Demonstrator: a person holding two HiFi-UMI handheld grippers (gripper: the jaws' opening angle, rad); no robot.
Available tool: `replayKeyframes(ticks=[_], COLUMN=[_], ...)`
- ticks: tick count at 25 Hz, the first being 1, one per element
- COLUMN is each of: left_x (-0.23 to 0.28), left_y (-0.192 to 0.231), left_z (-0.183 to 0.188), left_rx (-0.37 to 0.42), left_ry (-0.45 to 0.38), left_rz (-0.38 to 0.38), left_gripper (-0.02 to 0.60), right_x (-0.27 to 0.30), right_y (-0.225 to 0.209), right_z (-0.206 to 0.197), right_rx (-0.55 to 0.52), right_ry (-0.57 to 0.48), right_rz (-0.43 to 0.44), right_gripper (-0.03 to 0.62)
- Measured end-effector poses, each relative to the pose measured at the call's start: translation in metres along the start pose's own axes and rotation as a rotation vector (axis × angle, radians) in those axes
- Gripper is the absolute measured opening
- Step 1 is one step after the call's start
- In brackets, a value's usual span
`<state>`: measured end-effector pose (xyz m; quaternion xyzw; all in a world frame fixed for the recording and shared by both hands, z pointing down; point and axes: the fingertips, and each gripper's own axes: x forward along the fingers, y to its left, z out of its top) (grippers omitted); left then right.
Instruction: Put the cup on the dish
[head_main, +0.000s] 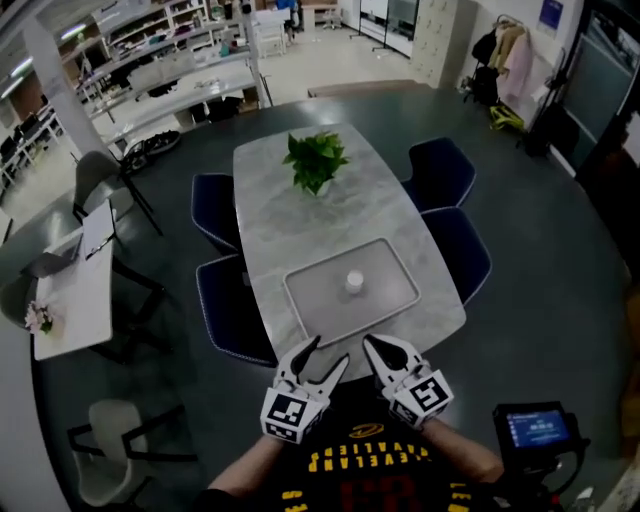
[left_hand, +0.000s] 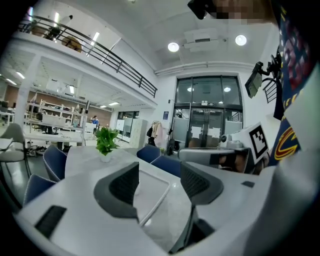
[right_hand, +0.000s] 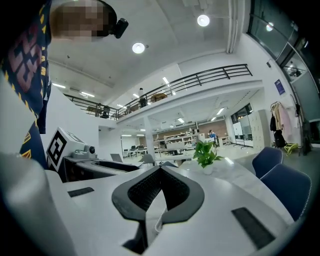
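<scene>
Brightly, evenly lit from round ceiling lamps (left_hand: 173, 47) and strip lights (right_hand: 165, 80). Mild sheen on pale tabletop (head_main: 270, 200), shadows faint. Heavy fisheye bending, dark vignetted corners. Nearby fingers (left_hand: 119, 189) soft, out of focus.

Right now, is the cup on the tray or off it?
On it. In the head view the white cup sits inside the rim of the gray tray, near its middle, on the table.
</scene>
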<state>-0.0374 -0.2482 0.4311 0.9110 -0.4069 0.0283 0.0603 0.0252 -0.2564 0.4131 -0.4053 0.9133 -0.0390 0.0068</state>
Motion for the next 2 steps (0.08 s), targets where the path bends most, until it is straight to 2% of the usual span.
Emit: replayKeyframes(ticks=[2], left_x=[0.024], left_y=[0.021], left_z=[0.003], left_rx=[0.036], left_ry=[-0.019], left_rz=[0.038], left_gripper=[0.261], right_x=[0.012], right_y=[-0.020], right_z=[0.007], right_rx=[-0.016], right_ry=[-0.029], right_rz=[-0.002], right_gripper=[0.008])
